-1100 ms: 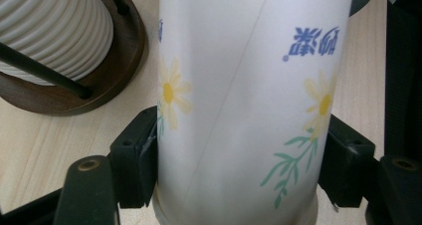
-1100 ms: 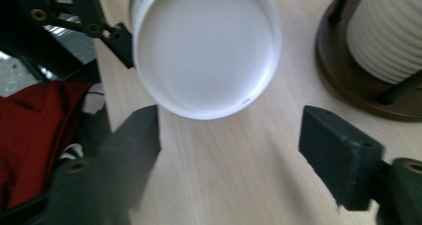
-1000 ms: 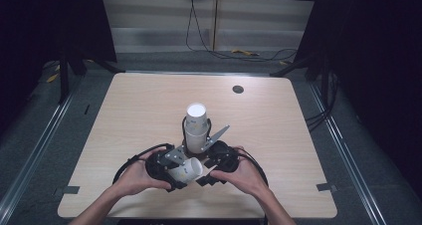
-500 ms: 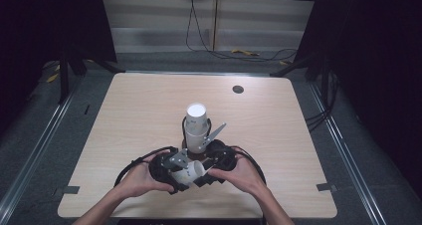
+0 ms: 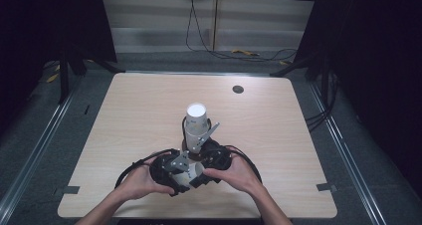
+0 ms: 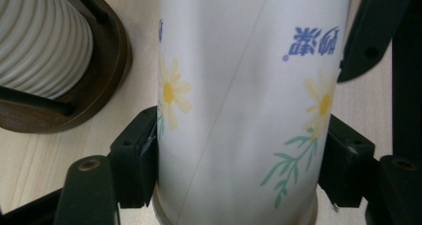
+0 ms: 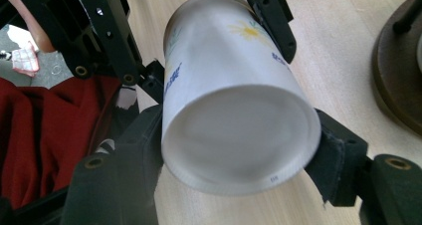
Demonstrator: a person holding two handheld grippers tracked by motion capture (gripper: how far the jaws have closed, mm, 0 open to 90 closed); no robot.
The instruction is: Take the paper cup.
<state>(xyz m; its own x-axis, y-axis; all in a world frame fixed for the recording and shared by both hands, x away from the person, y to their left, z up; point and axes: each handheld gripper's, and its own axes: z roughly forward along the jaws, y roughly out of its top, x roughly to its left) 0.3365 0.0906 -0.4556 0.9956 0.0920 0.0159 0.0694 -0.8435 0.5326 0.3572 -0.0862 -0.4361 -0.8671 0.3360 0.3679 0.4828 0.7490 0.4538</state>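
A white paper cup [image 5: 191, 176] printed with yellow daisies lies on its side between my two grippers near the table's front edge. My left gripper [image 6: 239, 170] is shut on the cup [image 6: 239, 85], one pad [image 6: 137, 165] pressing each side. My right gripper [image 7: 239, 155] has just been closing its jaws on the cup's base end [image 7: 239, 140], and both pads [image 7: 338, 160] touch it. In the high view the left gripper [image 5: 176, 171] and right gripper [image 5: 203, 169] meet at the cup. The left gripper's fingers [image 7: 271, 21] hold the cup farther along.
A stack of ribbed white cups [image 5: 196, 123] stands upright on a round brown wooden base [image 6: 104, 80] just beyond the grippers. A small dark disc [image 5: 238, 89] lies at the table's far right. Dark floor and cables surround the table [image 5: 124, 115].
Both hands and the cup stay almost where they were near the front edge. The cup stack has not moved.
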